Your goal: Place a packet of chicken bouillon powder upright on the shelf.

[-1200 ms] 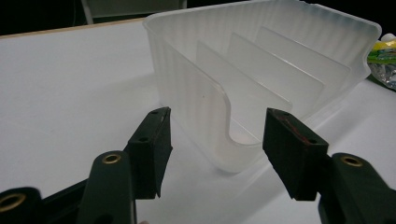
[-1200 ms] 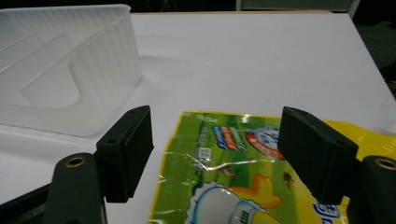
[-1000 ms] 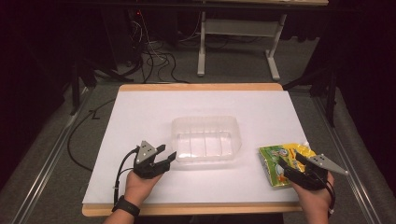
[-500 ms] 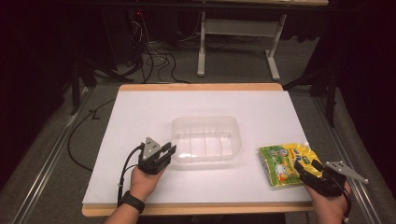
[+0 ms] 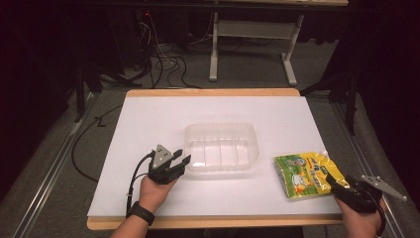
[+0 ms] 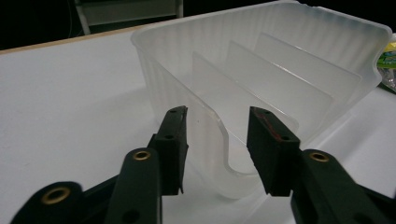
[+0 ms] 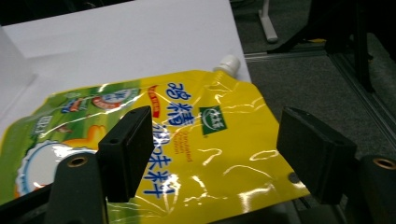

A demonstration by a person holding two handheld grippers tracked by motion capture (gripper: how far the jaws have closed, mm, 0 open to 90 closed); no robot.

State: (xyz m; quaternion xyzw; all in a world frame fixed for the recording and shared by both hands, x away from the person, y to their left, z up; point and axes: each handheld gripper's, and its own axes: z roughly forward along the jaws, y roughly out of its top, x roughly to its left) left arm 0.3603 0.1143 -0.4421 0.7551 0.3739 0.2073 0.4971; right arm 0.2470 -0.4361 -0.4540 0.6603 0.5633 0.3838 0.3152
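Fingers (image 6: 273, 149) of the left gripper (image 5: 177, 161) stood partly open astride the near corner wall of the clear tub (image 5: 221, 147), one inside and one outside, not yet pinching it, at the middle of the white table (image 5: 148, 124). At the right edge of the table, the right gripper (image 5: 333, 182) was spread wide with nothing gripped, its fingers (image 7: 126, 149) poised over the near end of the yellow pouch (image 5: 304, 174), which lay flat and well apart from the tub with its white cap (image 7: 228, 63) pointing away. To lift the pouch cleanly, the right gripper would probably need to come lower and close on the pouch's edge, where the slick film offers something to bite, while the left closed gently on the thin wall to steady the tub without buckling it
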